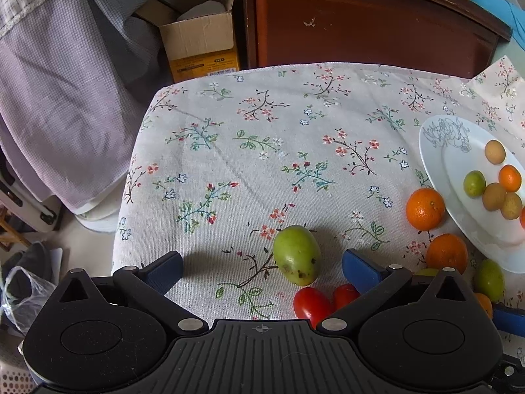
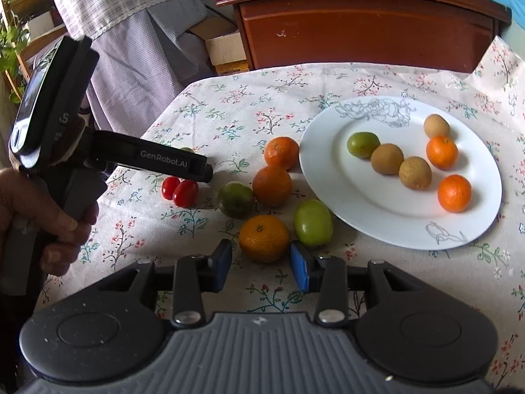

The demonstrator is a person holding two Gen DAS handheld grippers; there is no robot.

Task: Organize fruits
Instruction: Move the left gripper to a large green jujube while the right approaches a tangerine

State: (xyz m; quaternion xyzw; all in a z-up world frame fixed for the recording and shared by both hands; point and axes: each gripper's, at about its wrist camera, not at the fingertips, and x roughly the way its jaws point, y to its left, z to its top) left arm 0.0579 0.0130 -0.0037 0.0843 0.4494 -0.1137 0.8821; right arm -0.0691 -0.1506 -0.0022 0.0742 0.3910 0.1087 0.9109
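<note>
My left gripper (image 1: 262, 271) is open wide over the floral tablecloth, and a green fruit (image 1: 297, 256) lies between its blue fingers, touching neither. Two red tomatoes (image 1: 311, 305) lie just under its right finger. My right gripper (image 2: 261, 267) is open a little, its tips flanking the near side of a small orange (image 2: 264, 238) that rests on the cloth. Around it lie a light green fruit (image 2: 313, 222), a dark green fruit (image 2: 235, 198) and two more oranges (image 2: 272, 186). The white plate (image 2: 377, 210) holds several small fruits.
A person's hand (image 2: 39, 216) holds the left gripper's handle at the left of the right wrist view. A brown wooden cabinet (image 1: 361, 23) stands behind the table. A cardboard box (image 1: 200, 32) and hanging cloth (image 1: 65, 98) are off the table's left edge.
</note>
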